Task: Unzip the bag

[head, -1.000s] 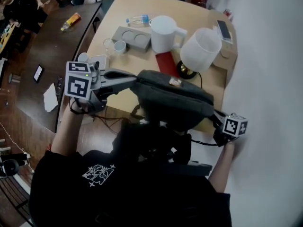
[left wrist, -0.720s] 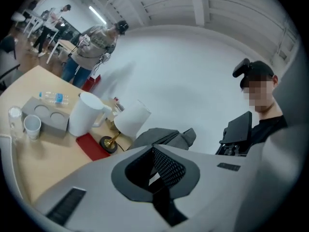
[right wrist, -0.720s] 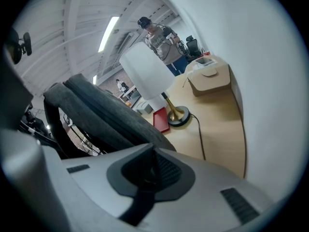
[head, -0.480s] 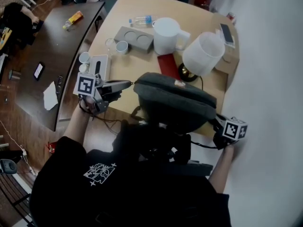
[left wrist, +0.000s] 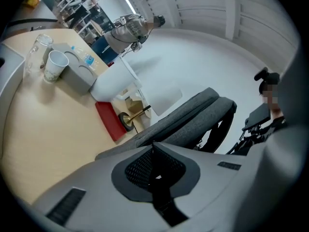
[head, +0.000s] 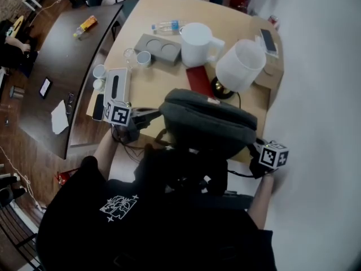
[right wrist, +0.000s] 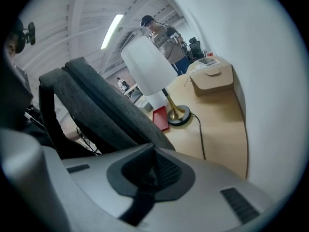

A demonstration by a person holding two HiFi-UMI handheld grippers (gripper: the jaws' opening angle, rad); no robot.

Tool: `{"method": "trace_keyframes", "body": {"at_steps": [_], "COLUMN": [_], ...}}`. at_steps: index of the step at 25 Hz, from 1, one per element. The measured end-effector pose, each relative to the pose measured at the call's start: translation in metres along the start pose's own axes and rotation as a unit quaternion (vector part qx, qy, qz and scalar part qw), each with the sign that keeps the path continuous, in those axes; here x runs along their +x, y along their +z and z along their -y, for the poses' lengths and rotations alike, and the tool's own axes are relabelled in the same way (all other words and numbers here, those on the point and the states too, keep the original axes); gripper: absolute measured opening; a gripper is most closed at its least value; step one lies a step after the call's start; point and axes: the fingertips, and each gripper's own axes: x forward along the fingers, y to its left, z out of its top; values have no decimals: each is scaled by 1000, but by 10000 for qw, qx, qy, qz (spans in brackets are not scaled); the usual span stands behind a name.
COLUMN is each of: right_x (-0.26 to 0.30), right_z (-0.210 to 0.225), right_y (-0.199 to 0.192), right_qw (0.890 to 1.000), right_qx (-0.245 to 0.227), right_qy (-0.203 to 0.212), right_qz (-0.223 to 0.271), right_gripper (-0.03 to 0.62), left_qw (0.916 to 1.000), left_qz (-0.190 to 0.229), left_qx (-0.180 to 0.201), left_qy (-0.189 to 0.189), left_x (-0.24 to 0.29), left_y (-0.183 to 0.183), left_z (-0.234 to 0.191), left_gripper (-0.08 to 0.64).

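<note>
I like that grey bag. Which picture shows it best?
The head view: it shows the grey bag from above, whole, end to end. The left gripper view only looks along the bag from one end. The right gripper view looks along it from the other end, close up, with a dark strap beside it.

**Clutter on two tabletops**

On the light wooden tabletop [head: 169,10]: a white jug [head: 197,41] upright, just beside a grey tray [head: 158,47] with two round hollows. Behind them, a plastic water bottle [head: 166,25] on its side. At the tray's left end, a white cup [head: 143,57] and a clear glass [head: 130,53].

Right of the jug, a lamp [head: 240,65] with a white shade, and a red booklet [head: 197,79] just beside its base. Far right, a phone [head: 268,40] atop a cardboard box [head: 272,68]. Near the left edge, a white box [head: 115,84].

On the dark tabletop [head: 62,61] to the left: a yellow packet [head: 84,25] and a white paper [head: 59,116].
</note>
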Motion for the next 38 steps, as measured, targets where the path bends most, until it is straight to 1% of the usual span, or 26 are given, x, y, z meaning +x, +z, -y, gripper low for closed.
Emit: {"method": "trace_keyframes", "body": {"at_steps": [2, 7, 9, 12, 15, 16, 18, 20, 23, 25, 27, 28, 30, 32, 33, 35, 36, 38], "right_x": [3, 4, 4, 2, 1, 0, -6, -18, -36, -49, -62, -68, -75, -77, -78, -83, -87, -98], "right_z": [-3, 1, 1, -8, -16, -18, -22, -29, -42, -54, -67, -73, -85, -94, -95, -94, -93, -93], "right_y": [0, -5, -6, -3, 0, 1, 6, 18, 38, 54, 74, 84, 99, 110, 113, 112, 112, 117], "right_qw": [10000, 9999, 9998, 9952, 9882, 9869, 9860, 9843, 9775, 9713, 9628, 9573, 9440, 9321, 9283, 9243, 9224, 9170], "right_qx": [-18, 36, -189, -963, -1502, -1586, -1623, -1638, -1842, -2014, -2197, -2337, -2762, -3152, -3284, -3437, -3488, -3573], "right_qy": [15, 110, 81, -68, -168, -180, -131, -30, 26, -3, -34, -72, -275, -550, -673, -856, -899, -957], "right_qz": [8, 43, 71, 177, 238, 238, 365, 653, 1023, 1268, 1575, 1700, 1786, 1697, 1606, 1423, 1390, 1495], "right_gripper": [17, 17, 17, 18, 22, 28, 63, 77, 77, 76, 75, 75, 75, 74, 74, 74, 74, 74], "left_qw": [10000, 9998, 9995, 9972, 9897, 9861, 9794, 9758, 9719, 9655, 9540, 9457, 9250, 9034, 8936, 8767, 8692, 8561], "left_qz": [33, 109, 166, 217, 143, 96, 27, 81, 405, 653, 881, 994, 1200, 1347, 1393, 1446, 1463, 1510], "left_qx": [89, 101, 195, 630, 1270, 1486, 1812, 1958, 2090, 2280, 2619, 2845, 3352, 3839, 4053, 4410, 4559, 4796], "left_qy": [24, 129, 183, 328, 641, 740, 890, 966, 1008, 1075, 1164, 1220, 1327, 1353, 1336, 1268, 1233, 1195], "left_x": [-1, -3, -4, -5, -5, -4, -2, -5, -16, -25, -33, -35, -39, -36, -33, -24, -20, -12], "left_y": [-3, -8, -11, -13, -10, -10, -9, -7, 5, 20, 40, 52, 79, 105, 115, 128, 133, 141], "left_z": [-2, -5, -9, -7, 0, 2, 4, 7, 18, 30, 48, 61, 92, 126, 141, 168, 178, 194], "left_gripper": [2, 2, 0, 3, 20, 34, 37, 48, 49, 48, 48, 48, 46, 44, 44, 44, 44, 44]}}
